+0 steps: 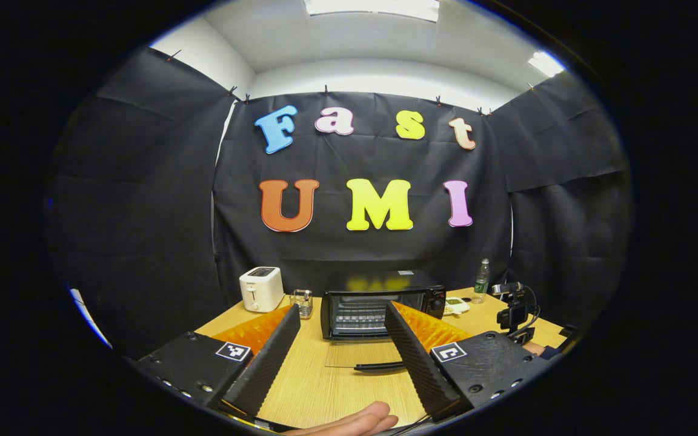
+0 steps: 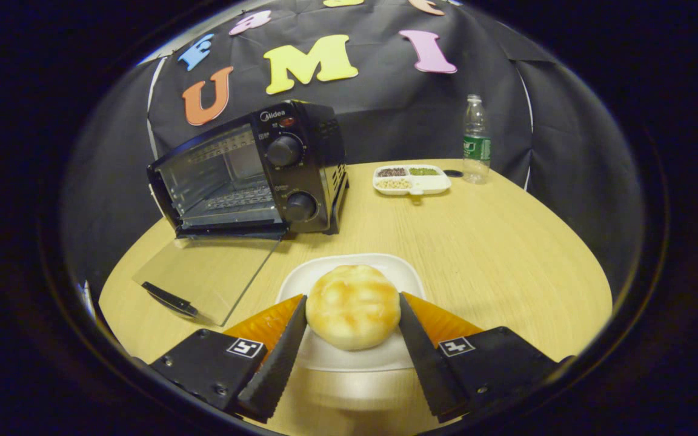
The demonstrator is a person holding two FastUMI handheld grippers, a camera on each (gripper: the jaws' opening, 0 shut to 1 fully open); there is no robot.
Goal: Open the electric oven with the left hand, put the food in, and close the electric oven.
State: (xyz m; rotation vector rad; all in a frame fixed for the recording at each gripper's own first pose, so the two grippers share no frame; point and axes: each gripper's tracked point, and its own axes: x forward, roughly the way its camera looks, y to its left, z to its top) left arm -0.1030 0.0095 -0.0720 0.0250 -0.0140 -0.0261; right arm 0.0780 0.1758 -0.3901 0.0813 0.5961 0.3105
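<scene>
Two jaws of our right gripper (image 2: 352, 324) are closing around the bun (image 2: 353, 306) at the lower centre, over its white plate (image 2: 349, 360). Our left gripper (image 1: 340, 345) is holding nothing, jaws wide, because the oven (image 2: 246, 172) door (image 2: 206, 275) is already lying open on the counter (image 2: 482, 242).

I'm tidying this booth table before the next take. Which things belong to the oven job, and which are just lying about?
In the job: electric oven, its glass door folded down open; bun between the right gripper fingers, over the white plate; left gripper, open.

Lying about: toaster, small glass jar, water bottle, divided snack dish.
</scene>
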